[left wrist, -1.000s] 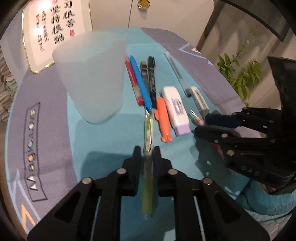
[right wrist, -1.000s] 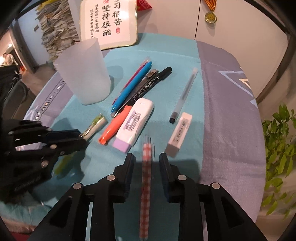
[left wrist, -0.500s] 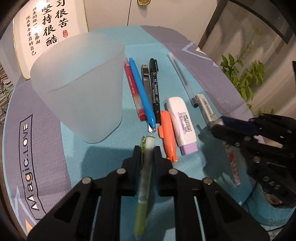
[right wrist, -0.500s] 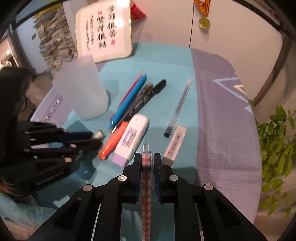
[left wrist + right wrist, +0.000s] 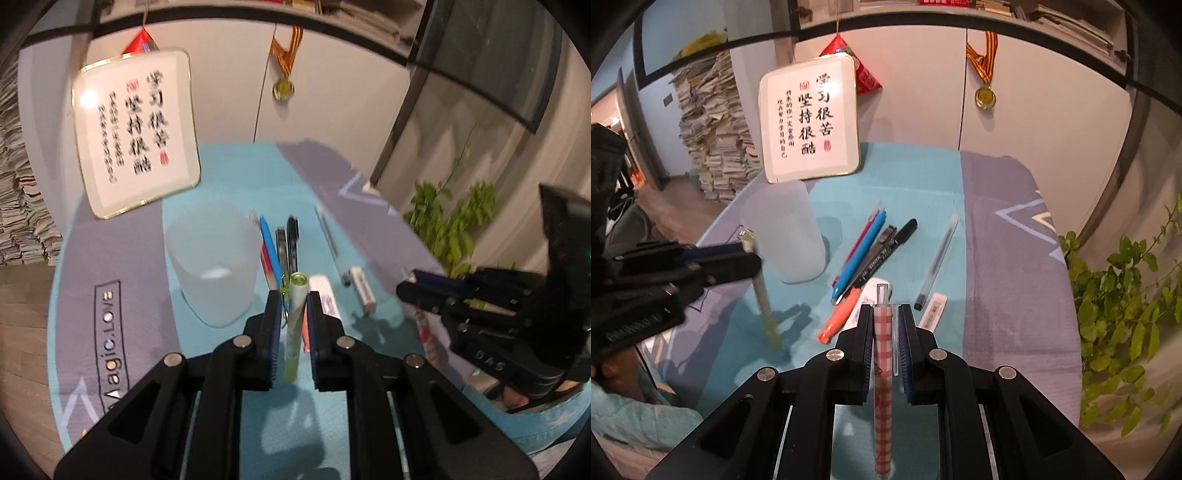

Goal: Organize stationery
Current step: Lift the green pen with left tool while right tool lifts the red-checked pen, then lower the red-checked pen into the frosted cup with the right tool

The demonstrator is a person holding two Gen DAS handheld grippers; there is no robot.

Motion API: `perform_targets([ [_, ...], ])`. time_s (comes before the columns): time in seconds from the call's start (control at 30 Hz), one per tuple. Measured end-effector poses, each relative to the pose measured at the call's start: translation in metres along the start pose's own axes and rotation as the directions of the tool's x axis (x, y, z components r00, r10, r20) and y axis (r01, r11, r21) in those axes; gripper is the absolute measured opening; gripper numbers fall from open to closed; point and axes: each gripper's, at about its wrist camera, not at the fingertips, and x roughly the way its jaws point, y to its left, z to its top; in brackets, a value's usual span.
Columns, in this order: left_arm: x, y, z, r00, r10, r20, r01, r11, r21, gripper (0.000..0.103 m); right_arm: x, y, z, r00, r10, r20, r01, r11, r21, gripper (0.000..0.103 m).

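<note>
Left gripper point(image 5: 291, 306) clamps the green pen point(image 5: 294, 325); right gripper point(image 5: 885, 321) clamps the red-checked pen point(image 5: 882, 373); the mat point(image 5: 110, 354) reads "Magic.LOVE".

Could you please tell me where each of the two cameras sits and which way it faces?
Left wrist: on the left gripper, looking down its fingers at the green pen it grips; the right gripper shows at right.
Right wrist: on the right gripper, gripping the checked pen; the left gripper shows at left.
Shared: frosted cup, table pens.
</note>
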Motion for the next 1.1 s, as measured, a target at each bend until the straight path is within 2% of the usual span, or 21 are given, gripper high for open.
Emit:
perform_targets([
  [0.23, -0.022, 0.002, 0.027, 0.995, -0.002, 0.103, 0.006, 0.999, -0.040, 0.012, -0.017, 0.009, 0.016, 0.996, 0.005, 0.085, -0.005, 1.000, -0.006, 0.014],
  [0.4, -0.046, 0.015, 0.052, 0.979, 0.026, 0.201, -0.011, 0.997, -0.074, 0.011, -0.026, 0.016, 0.034, 0.989, 0.013, 0.148, -0.011, 1.000, -0.013, 0.014],
  [0.57, -0.054, 0.034, 0.064, 0.967, 0.055, 0.247, -0.027, 0.993, -0.116, 0.011, -0.029, 0.026, 0.054, 0.982, 0.011, 0.187, -0.005, 0.999, -0.033, 0.014],
  [0.7, -0.036, 0.053, 0.063, 0.974, 0.081, 0.213, -0.049, 0.987, -0.152, 0.012, -0.026, 0.038, 0.073, 0.976, 0.007, 0.218, 0.004, 0.999, -0.050, 0.014],
  [0.83, -0.011, 0.068, 0.054, 0.987, 0.068, 0.144, -0.042, 0.983, -0.177, 0.012, -0.022, 0.057, 0.091, 0.970, 0.016, 0.244, 0.005, 0.996, -0.085, 0.014],
  [1.1, 0.015, 0.080, 0.038, 0.997, 0.034, 0.068, -0.020, 0.982, -0.187, 0.012, -0.009, 0.081, 0.101, 0.963, 0.026, 0.267, 0.016, 0.988, -0.153, 0.014],
])
